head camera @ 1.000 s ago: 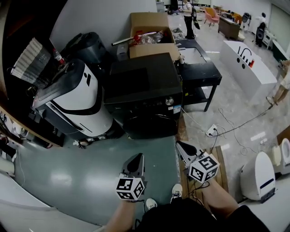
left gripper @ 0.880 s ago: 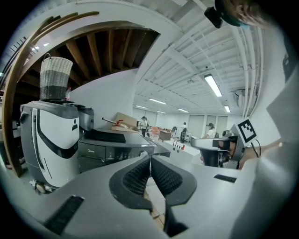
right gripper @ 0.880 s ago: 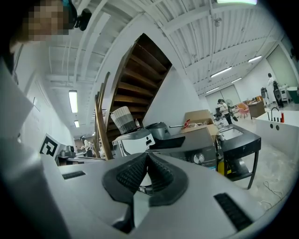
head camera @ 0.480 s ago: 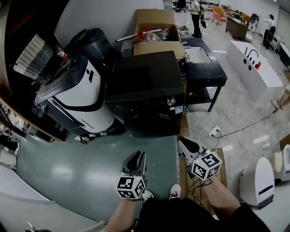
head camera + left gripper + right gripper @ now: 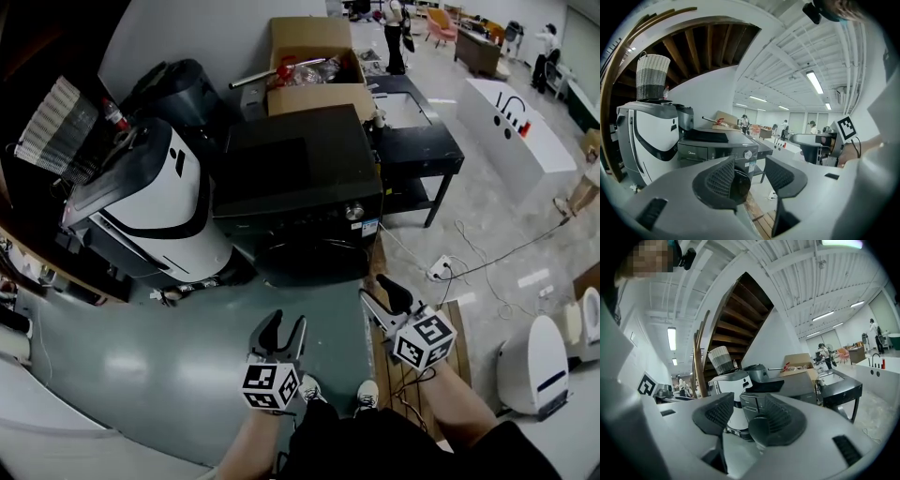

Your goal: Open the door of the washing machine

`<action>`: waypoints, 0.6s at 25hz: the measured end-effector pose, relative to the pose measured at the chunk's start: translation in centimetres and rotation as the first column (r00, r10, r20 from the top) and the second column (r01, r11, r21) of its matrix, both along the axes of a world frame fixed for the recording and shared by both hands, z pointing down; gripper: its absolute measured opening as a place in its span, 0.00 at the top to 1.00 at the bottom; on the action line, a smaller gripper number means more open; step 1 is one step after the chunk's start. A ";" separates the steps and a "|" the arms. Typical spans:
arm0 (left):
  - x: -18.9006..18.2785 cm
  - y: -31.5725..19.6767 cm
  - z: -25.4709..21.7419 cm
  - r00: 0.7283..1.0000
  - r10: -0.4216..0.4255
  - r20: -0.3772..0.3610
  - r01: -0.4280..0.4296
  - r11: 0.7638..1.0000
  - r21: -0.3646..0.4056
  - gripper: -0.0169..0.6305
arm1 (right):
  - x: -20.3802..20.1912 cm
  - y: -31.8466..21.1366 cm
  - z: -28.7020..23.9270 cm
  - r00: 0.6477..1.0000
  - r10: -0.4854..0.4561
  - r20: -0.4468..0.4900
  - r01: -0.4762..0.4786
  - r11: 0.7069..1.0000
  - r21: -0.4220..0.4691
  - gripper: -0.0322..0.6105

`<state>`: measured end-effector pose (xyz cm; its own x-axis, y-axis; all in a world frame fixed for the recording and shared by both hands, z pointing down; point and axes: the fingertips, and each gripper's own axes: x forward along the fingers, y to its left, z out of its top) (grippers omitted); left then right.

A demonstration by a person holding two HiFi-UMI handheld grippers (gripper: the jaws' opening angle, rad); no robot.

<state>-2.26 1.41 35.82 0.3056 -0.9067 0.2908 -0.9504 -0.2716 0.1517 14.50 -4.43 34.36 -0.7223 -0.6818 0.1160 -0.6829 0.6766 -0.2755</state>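
The black washing machine (image 5: 298,178) fills the upper middle of the head view, with a white appliance (image 5: 164,202) at its left and a dark low surface (image 5: 417,150) at its right. Its round door (image 5: 305,253) faces the person and looks closed. Low in the frame, the left hand-held gripper (image 5: 286,323) and the right hand-held gripper (image 5: 380,291) were both pressed together a second ago. Their jaws have just been opening and now stand spread, with nothing between them. I read this as readying for a grasp, and the reach to the door is not yet made. Only the head view shows the stretch of green floor (image 5: 187,347) that keeps both well apart from the machine. Only the left gripper view shows the door (image 5: 741,185) front-on, partly behind the jaw, below the silver knob (image 5: 747,154). The right gripper view frames the control panel (image 5: 752,401), and its jaws hide the door.
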 end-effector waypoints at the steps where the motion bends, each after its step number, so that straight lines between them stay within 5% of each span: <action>1: -0.4 -0.3 0.0 1.000 0.010 -0.004 -0.010 1.000 0.003 0.64 | -0.4 -0.2 0.0 1.000 0.009 -0.001 -0.009 1.000 0.001 0.62; 15: -7.3 -5.2 1.4 0.989 0.141 -0.047 -0.141 0.990 0.014 0.59 | -6.4 -3.0 0.9 0.987 0.150 -0.058 -0.148 0.989 0.027 0.57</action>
